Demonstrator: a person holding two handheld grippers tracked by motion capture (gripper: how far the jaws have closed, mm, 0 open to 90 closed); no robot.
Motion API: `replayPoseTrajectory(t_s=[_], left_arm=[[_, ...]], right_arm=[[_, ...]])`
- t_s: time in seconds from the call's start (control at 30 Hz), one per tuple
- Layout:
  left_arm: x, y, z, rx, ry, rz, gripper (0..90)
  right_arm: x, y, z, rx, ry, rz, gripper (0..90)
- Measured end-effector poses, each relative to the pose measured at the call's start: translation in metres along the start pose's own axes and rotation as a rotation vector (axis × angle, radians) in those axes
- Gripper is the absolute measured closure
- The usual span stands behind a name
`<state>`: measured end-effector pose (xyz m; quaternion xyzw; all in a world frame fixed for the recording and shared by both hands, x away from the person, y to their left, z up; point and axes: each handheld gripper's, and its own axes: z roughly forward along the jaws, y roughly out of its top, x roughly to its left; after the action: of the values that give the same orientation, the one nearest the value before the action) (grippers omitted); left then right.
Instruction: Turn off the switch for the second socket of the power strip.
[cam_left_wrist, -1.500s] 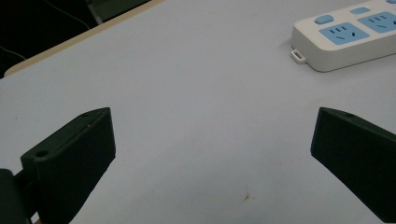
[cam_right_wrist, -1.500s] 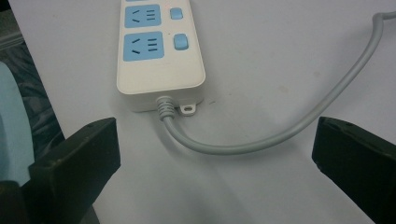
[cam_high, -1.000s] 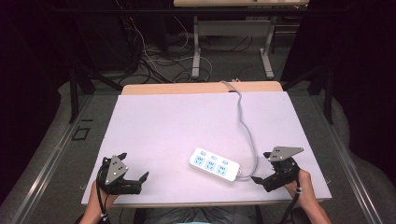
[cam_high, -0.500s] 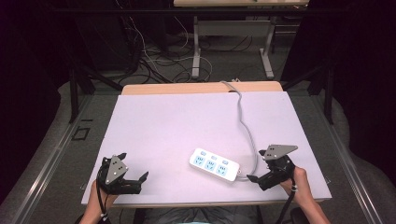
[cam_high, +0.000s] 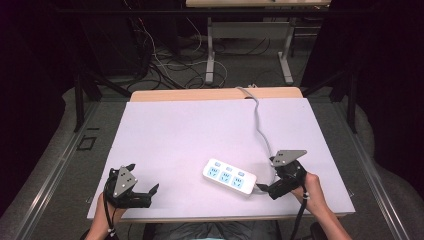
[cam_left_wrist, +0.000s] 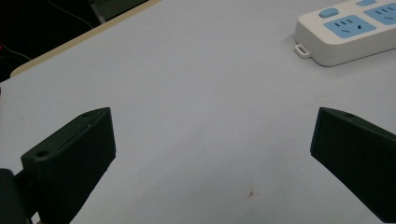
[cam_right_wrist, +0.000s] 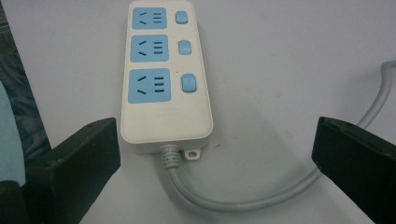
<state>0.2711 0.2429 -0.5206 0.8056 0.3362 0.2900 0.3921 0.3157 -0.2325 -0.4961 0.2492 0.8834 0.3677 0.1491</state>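
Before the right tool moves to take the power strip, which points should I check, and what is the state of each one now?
1. Right tool open: ok, its jaws stand wide apart in the right gripper view.
2. Right tool aimed at the power strip: ok, the cable end lies between the jaws, not yet touched.
3. Cable out of the way: not ok, it loops across the gap between the jaws.
4. Left tool open and apart from the strip: ok.
5. Sockets free of plugs: ok, all three are bare.
6. Switches on or off: cannot tell.
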Motion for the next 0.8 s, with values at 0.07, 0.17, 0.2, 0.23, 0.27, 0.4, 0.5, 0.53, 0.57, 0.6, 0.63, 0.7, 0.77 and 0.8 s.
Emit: replayPoseTrajectory(t_s=[0.07, 0.17, 0.2, 0.23, 0.27, 0.4, 0.5, 0.53, 0.57, 0.6, 0.63, 0.7, 0.77, 0.8], left_arm=[[0.0, 0.0, 0.0, 0.001, 0.001, 0.0, 0.2], [0.001, 0.0, 0.0, 0.001, 0.002, 0.0, 0.2], [0.0, 0.0, 0.0, 0.001, 0.002, 0.0, 0.2], [0.0, 0.0, 0.0, -0.005, 0.004, -0.001, 0.2], [0.0, 0.0, 0.0, 0.0, 0.001, 0.0, 0.2], [0.0, 0.0, 0.0, 0.002, 0.002, -0.001, 0.2], [0.0, 0.0, 0.0, 0.003, 0.003, 0.0, 0.2], [0.0, 0.0, 0.0, 0.003, 0.004, 0.0, 0.2], [0.001, 0.0, 0.0, 0.004, 0.004, 0.001, 0.2], [0.0, 0.0, 0.0, 0.002, 0.006, -0.001, 0.2], [0.001, 0.0, 0.0, 0.003, 0.006, -0.001, 0.2], [0.001, 0.0, 0.0, 0.003, 0.007, 0.0, 0.2], [0.001, 0.0, 0.0, 0.006, 0.004, -0.001, 0.2], [0.001, 0.0, 0.0, 0.006, 0.004, -0.001, 0.2]], right_arm=[[0.0, 0.002, 0.001, 0.001, 0.001, -0.001, 0.5], [-0.002, 0.008, 0.006, 0.011, 0.006, 0.004, 0.5], [-0.003, 0.009, 0.007, 0.023, 0.014, -0.004, 0.5], [-0.002, 0.01, 0.008, 0.017, 0.005, 0.004, 0.5], [-0.002, 0.01, 0.008, 0.017, 0.005, 0.004, 0.5], [-0.004, 0.014, 0.012, 0.027, 0.013, 0.0, 0.5], [-0.005, 0.018, 0.015, 0.027, 0.017, 0.007, 0.5], [-0.006, 0.019, 0.016, 0.028, 0.019, 0.007, 0.5], [-0.006, 0.019, 0.016, 0.028, 0.019, 0.007, 0.5], [-0.007, 0.02, 0.017, 0.027, 0.024, 0.006, 0.5], [-0.007, 0.022, 0.018, 0.028, 0.014, 0.008, 0.5], [-0.007, 0.025, 0.02, 0.038, 0.027, 0.002, 0.5], [-0.007, 0.026, 0.021, 0.032, 0.023, -0.002, 0.5], [-0.008, 0.029, 0.023, 0.042, 0.028, -0.006, 0.5]])
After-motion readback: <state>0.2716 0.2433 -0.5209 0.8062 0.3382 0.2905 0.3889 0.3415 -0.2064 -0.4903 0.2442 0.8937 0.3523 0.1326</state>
